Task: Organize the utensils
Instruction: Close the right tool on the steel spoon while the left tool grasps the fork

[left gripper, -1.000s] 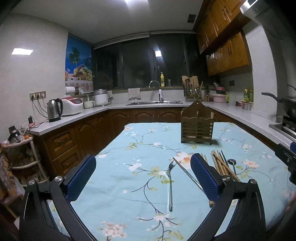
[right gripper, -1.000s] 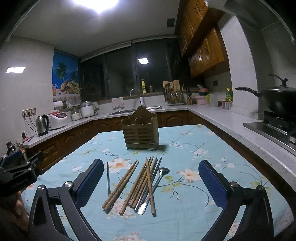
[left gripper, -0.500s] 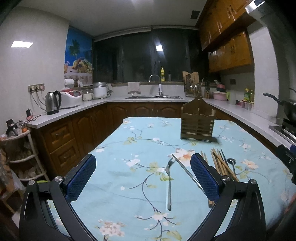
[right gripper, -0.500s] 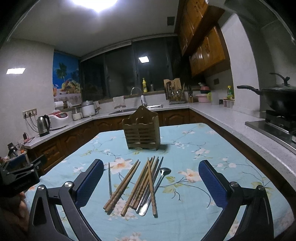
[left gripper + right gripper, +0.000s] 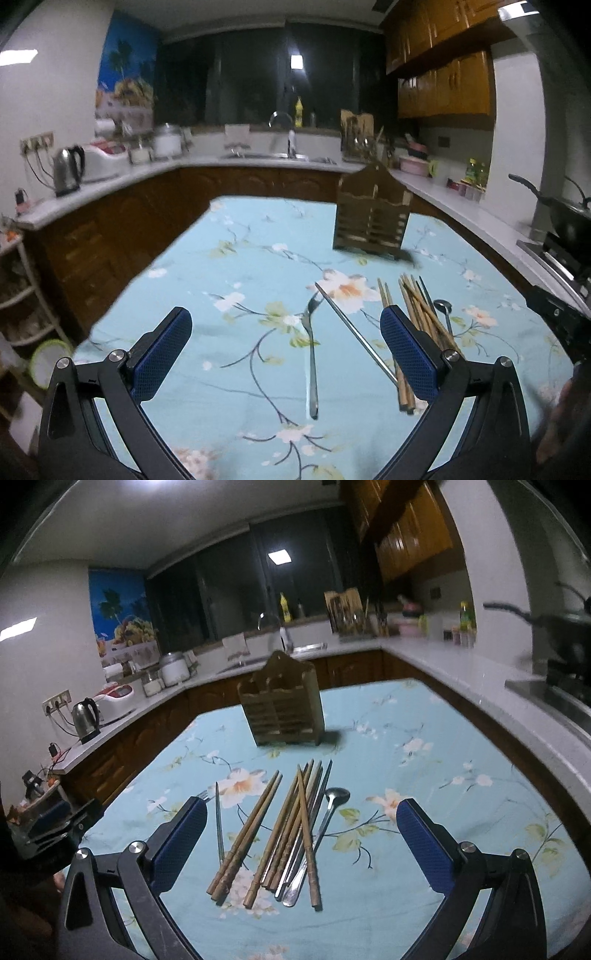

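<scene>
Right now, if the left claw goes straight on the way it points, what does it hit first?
Probably the fork: it lies on the tablecloth between the open fingers of the left claw, handle nearest. The metal chopstick lies just right of it. Depth is unclear.

Both wrist cameras are looking forward low over the table (image 5: 229, 258), toward the far holder (image 5: 282, 716); the left one is sitting left of the right, both sharing the chopsticks (image 5: 291, 827).
</scene>
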A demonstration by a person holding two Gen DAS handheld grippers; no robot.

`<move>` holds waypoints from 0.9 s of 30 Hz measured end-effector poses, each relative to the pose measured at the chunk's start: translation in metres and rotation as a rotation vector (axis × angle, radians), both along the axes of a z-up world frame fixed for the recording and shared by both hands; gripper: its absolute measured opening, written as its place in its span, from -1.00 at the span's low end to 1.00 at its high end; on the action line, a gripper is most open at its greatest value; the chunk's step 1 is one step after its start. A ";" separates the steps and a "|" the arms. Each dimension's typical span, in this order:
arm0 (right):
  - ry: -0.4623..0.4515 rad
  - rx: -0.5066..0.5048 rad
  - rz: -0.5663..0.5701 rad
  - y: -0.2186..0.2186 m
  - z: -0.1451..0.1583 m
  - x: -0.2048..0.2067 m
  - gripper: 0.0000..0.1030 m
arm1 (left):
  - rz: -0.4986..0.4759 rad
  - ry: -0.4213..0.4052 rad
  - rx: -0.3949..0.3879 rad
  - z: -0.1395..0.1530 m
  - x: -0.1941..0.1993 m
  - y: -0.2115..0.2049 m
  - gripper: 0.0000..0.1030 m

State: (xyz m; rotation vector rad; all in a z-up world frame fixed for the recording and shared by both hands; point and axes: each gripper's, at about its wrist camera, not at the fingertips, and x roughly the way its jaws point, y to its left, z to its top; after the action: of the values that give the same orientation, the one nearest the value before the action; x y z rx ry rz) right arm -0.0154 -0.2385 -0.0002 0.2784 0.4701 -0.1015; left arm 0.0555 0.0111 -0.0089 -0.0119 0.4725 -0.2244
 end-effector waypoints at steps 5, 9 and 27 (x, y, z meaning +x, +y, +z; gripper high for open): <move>0.115 0.093 0.010 -0.020 -0.015 0.033 0.98 | 0.011 0.043 0.103 -0.006 0.032 -0.011 0.97; 0.206 0.161 -0.002 -0.039 -0.033 0.060 0.81 | -0.035 0.127 0.120 -0.017 0.064 -0.019 0.83; 0.494 0.158 0.049 -0.052 -0.090 0.147 -0.63 | -0.139 0.466 0.165 -0.067 0.166 -0.056 -0.13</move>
State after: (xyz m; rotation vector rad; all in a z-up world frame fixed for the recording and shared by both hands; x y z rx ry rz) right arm 0.1312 -0.2902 -0.0903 0.3984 0.9778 -0.0855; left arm 0.2219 -0.0445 -0.0758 0.1335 0.9567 -0.3205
